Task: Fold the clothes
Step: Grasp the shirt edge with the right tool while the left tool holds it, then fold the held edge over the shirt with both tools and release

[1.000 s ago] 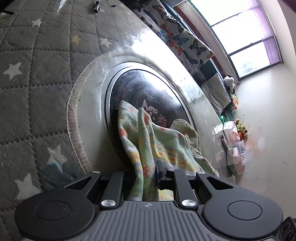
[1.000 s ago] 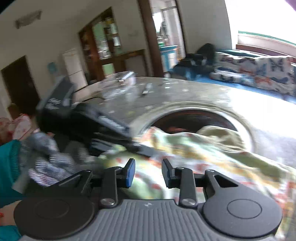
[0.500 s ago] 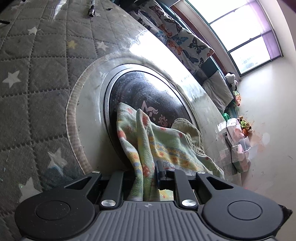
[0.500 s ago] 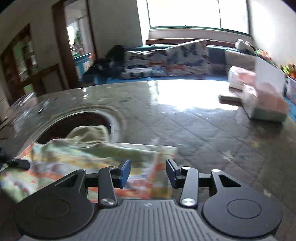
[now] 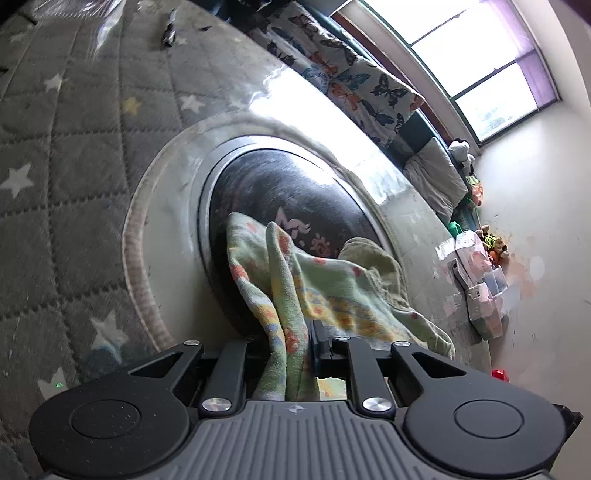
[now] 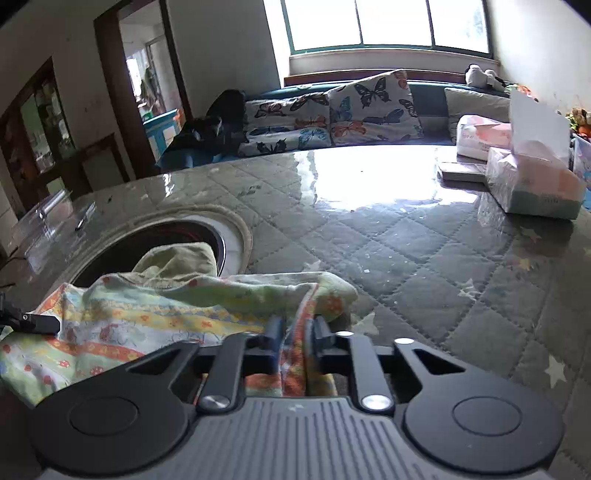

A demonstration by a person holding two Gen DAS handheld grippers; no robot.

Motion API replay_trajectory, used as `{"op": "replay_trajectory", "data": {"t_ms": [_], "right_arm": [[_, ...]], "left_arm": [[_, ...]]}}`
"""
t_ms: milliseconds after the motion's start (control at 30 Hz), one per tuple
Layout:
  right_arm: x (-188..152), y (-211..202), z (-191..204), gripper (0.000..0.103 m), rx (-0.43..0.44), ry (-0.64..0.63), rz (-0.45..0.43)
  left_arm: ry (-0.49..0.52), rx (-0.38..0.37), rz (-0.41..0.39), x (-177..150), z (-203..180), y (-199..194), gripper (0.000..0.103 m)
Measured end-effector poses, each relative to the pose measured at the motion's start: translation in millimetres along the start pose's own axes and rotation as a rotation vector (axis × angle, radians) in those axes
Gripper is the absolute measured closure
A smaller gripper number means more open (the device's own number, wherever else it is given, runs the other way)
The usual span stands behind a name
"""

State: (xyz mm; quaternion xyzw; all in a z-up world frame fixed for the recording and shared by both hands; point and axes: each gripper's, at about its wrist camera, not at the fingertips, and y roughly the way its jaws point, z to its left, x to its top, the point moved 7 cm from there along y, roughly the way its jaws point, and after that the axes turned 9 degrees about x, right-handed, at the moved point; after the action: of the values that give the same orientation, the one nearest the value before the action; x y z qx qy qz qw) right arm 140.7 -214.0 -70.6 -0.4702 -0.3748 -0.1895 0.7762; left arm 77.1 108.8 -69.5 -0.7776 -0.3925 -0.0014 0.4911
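A pale green patterned garment (image 5: 317, 284) with orange and yellow print lies over the round dark inset (image 5: 273, 184) of the quilted table. My left gripper (image 5: 291, 339) is shut on one bunched edge of it. In the right wrist view the same garment (image 6: 155, 314) spreads to the left, and my right gripper (image 6: 297, 332) is shut on its right-hand corner. The tip of the left gripper (image 6: 37, 323) shows at the left edge of that view.
The grey star-quilted table cover (image 6: 424, 258) lies under clear glossy plastic. Tissue packs (image 6: 532, 184) stand at the table's far right. A sofa with butterfly cushions (image 6: 332, 110) runs behind the table below the window. A small dark object (image 5: 168, 35) lies far off on the table.
My right gripper swung round to the garment's right corner and shut on it; it was open before. My left gripper has kept its hold and barely moved.
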Motion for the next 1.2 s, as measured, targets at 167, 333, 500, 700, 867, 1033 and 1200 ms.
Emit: {"op": "replay_trajectory", "data": {"t_ms": [167,333,500,700,867,1033,1200], "right_arm": [[6.6,-17.9,-0.9,0.096,0.019,0.041,-0.049],[16.7,-47.6,-3.1,0.098,0.001,0.022,-0.106],[26.2,-77.5,-24.8,0.099,-0.067,0.012,-0.142],[36.7,-114.6,-72.0,0.099,-0.179,0.025,-0.184],[43.3,-134.6,-108.5,0.099,-0.258,0.042,-0.205],[45.1,-146.4,-142.8,0.099,-0.323,0.072,-0.21],[23.2,-139.2,-173.1,0.099,-0.362,0.125,-0.152]], "left_arm": [[0.062,-0.027,-0.032,6.5,-20.5,-9.9,0.092],[0.153,-0.075,-0.048,10.4,-61.4,-15.4,0.093],[0.237,-0.121,-0.039,3.5,-112.0,-8.1,0.093],[0.322,-0.176,-0.01,-14.1,-173.3,11.0,0.093],[0.381,-0.211,0.013,-29.3,-218.7,31.0,0.093],[0.443,-0.225,0.032,-46.2,-253.6,51.0,0.093],[0.483,-0.166,0.072,-61.7,-251.8,76.2,0.09]]}}
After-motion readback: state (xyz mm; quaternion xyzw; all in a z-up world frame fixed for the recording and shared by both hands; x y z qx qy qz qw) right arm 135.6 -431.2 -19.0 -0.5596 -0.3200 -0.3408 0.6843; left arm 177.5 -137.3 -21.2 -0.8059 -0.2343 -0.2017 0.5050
